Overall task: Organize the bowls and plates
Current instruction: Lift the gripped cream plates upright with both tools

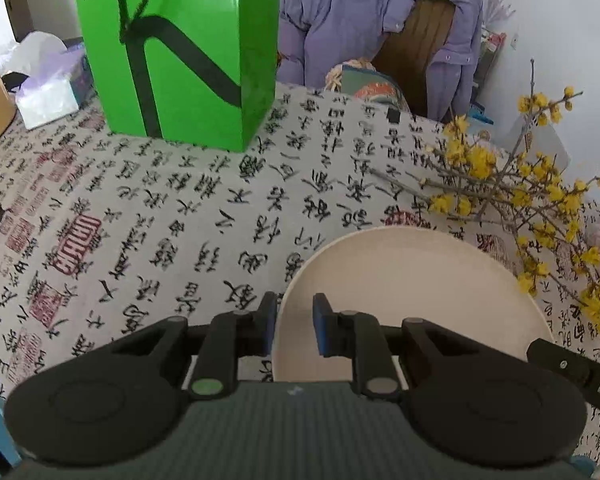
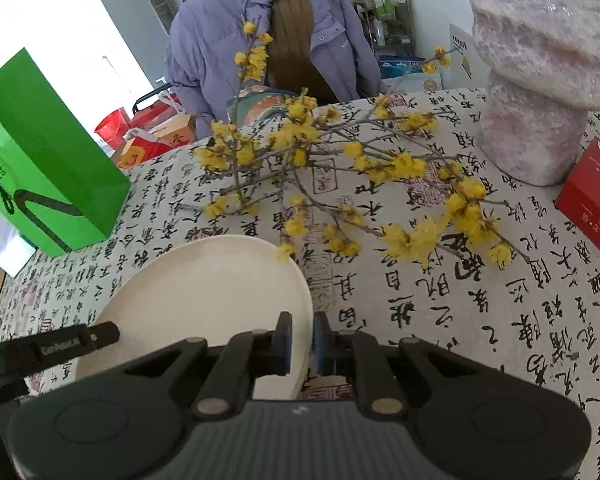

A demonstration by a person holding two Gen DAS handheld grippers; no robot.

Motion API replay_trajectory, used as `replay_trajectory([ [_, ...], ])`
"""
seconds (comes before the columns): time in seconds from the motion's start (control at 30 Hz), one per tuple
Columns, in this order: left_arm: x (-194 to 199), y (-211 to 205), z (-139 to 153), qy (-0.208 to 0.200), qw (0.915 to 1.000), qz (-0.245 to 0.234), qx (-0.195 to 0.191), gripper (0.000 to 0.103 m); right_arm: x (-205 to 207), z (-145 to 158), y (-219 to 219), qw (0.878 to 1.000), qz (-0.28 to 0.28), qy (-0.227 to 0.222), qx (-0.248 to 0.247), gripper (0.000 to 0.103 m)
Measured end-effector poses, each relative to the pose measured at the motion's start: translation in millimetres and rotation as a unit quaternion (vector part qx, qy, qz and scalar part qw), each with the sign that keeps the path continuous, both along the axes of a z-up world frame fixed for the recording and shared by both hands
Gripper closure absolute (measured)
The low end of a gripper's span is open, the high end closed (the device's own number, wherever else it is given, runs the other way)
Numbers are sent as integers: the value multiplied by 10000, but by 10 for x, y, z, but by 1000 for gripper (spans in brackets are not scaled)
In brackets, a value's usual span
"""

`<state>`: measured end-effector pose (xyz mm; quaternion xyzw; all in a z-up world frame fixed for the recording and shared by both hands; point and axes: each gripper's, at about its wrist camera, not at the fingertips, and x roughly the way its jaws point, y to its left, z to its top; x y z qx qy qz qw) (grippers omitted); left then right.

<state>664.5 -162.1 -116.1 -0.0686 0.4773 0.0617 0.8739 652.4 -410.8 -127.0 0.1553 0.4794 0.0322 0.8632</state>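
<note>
Blue-padded left gripper [image 1: 294,322] pinches the cream plate's [image 1: 412,280] left rim near the table's [image 1: 180,208] front edge. Opposite, the right gripper [image 2: 300,342] clamps its right rim, beside yellow blossom branches [image 2: 340,168]. Sorting looks barely begun; no bowls visible.

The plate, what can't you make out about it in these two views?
- Left wrist view: plate near edge hidden behind the left gripper.
- Right wrist view: plate near edge hidden by the right gripper; far rim partly behind flowers.
- Underside unseen in both.
</note>
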Motion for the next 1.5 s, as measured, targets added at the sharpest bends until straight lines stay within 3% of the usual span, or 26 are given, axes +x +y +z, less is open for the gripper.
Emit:
replay_trajectory([
  [0.37,-76,94,135,-199,9998,55,-16,84,-111,69,42,9998,69,-175,114,92],
  [0.87,-302,125,533,-694,9976,-68,-7,84,-308,440,38,9967,-25,-746,302,92],
  [1.5,-728,-15,881,-1028,9938,-365,-198,84,-915,934,-178,9862,-287,-1574,433,92],
])
